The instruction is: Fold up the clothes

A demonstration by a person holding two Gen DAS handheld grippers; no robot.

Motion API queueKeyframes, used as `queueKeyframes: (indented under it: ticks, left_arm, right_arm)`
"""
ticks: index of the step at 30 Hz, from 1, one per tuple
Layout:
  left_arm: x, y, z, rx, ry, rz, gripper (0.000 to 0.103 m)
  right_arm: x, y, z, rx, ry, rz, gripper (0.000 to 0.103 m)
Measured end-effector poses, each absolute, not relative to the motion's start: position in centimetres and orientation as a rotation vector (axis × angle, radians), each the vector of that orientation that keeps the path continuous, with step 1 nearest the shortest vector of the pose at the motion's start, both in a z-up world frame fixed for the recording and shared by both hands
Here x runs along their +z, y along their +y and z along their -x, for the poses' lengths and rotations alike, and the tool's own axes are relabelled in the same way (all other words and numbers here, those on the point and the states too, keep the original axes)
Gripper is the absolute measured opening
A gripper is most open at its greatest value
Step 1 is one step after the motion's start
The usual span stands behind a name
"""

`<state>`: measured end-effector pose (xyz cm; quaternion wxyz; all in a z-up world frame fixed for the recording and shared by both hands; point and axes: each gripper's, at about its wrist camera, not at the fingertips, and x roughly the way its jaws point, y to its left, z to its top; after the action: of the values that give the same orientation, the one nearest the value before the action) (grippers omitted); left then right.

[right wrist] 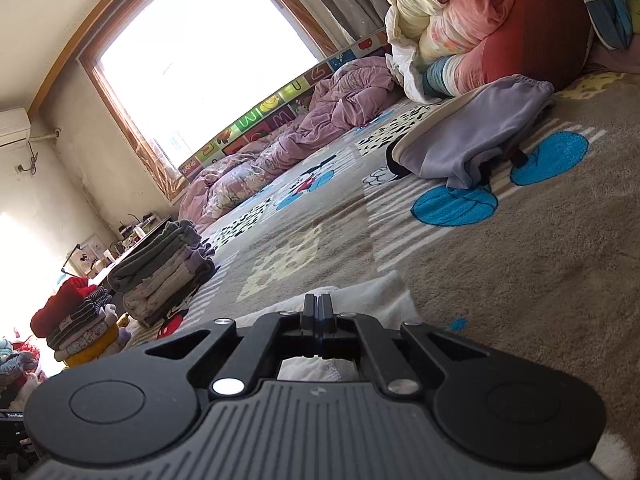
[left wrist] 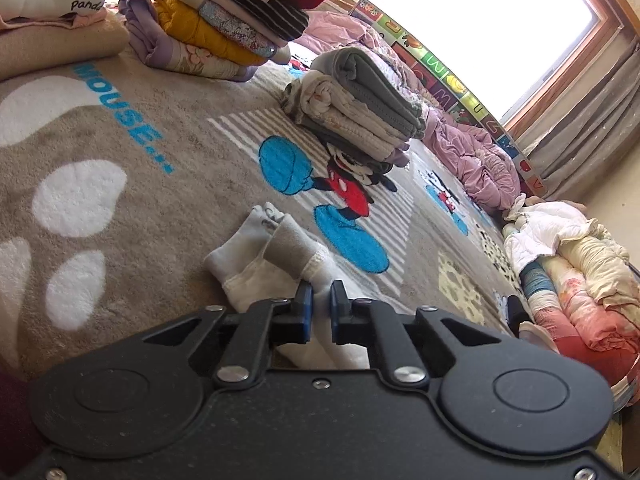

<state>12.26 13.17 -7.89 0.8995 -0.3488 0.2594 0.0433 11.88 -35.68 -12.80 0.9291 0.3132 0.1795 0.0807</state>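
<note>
So the count: three stacks of folded clothes (left wrist: 224, 20) on the carpet (left wrist: 120, 208), one loose lavender garment (right wrist: 476, 136), one white and grey garment (left wrist: 280, 264), one crumpled pink quilt (right wrist: 304, 128), one bedding heap (right wrist: 500, 28), one window (right wrist: 208, 44).

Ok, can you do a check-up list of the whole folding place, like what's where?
Surface: beige plush rug with cartoon-mouse print, bearing everything.
Job's things: small white-and-grey garment, crumpled; lilac trousers, unfolded; grey-and-cream folded stack; red-topped folded stack.
Clutter: pink quilt along the wall; red-and-cream bedding bundle.
Grippers: left hand-held gripper shut on the garment; right hand-held gripper shut, white cloth at its tips, pinch unclear.
Cables: thin cable under the wall air conditioner.
Surroundings: bright window; alphabet foam panel below it.
</note>
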Motion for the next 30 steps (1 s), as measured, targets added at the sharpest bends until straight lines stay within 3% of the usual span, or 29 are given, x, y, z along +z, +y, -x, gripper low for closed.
queueKeyframes:
  ticks: [9, 14, 15, 18, 19, 26, 27, 30]
  left_arm:
    - [-5.7, 12.7, -19.2, 0.058, 0.476, 0.778, 0.005]
    - [-6.5, 12.5, -24.0, 0.036, 0.482, 0.876, 0.005]
    - [-6.7, 12.5, -25.1, 0.030, 0.490, 0.900, 0.005]
    - [-7.9, 13.2, -26.9, 0.027, 0.492, 0.971, 0.005]
    - [-8.4, 13.5, -27.1, 0.032, 0.487, 0.986, 0.005]
    - [-11.0, 15.8, -28.3, 0.006, 0.500, 1.055, 0.005]
    - [-11.1, 16.1, -28.5, -0.001, 0.499, 1.049, 0.005]
    - [-11.2, 16.7, -28.6, -0.015, 0.487, 1.045, 0.005]
  right_arm:
    - [-13.8, -38.9, -15.4, 0.142, 0.343, -0.822, 0.002]
    - [-11.3, -38.1, -13.4, 0.239, 0.344, -0.622, 0.009]
    - [-10.7, -37.8, -12.7, 0.257, 0.341, -0.570, 0.018]
    - [-9.2, -34.7, -11.1, 0.340, 0.347, -0.339, 0.059]
    - [-8.8, -33.5, -10.7, 0.366, 0.354, -0.250, 0.060]
    - [-10.2, -26.6, -9.6, 0.342, 0.467, 0.224, 0.054]
    - [-10.3, -26.3, -10.0, 0.316, 0.469, 0.235, 0.045]
    - [-10.5, -25.9, -10.9, 0.256, 0.469, 0.250, 0.037]
